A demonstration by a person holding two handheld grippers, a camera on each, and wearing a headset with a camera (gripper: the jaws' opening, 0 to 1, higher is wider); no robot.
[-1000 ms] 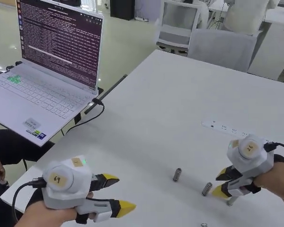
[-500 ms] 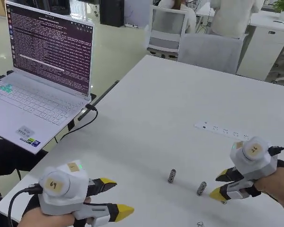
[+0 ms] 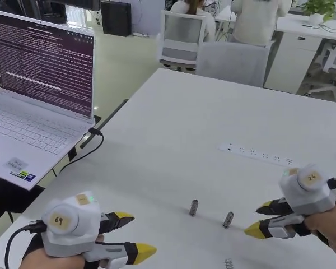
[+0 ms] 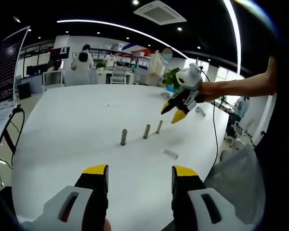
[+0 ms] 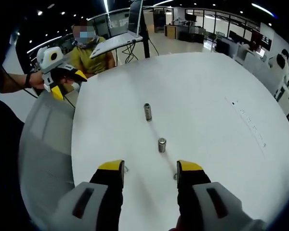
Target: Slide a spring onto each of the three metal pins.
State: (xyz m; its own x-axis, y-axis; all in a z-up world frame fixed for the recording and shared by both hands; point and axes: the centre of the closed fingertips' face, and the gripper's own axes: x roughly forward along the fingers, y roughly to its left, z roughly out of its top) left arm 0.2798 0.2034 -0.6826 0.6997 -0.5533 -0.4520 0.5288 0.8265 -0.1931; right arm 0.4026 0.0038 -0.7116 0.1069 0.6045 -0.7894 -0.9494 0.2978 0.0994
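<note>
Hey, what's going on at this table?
Someone holds a gripper in each hand over a white table. The left gripper and right gripper are open and empty. Two upright pins seem to carry springs already; a third pin looks bare. A loose spring lies flat nearby.

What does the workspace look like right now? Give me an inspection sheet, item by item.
Surface: white table, mostly bare.
Job's things: left pin and middle pin carry springs; third pin looks bare; loose spring lies flat.
Clutter: power strip on table; open laptop off its left edge.
Grippers: left gripper open, empty; right gripper open, empty, beside the pins.
Cables: black cable at laptop's corner.
Surroundings: office chairs; seated person.
</note>
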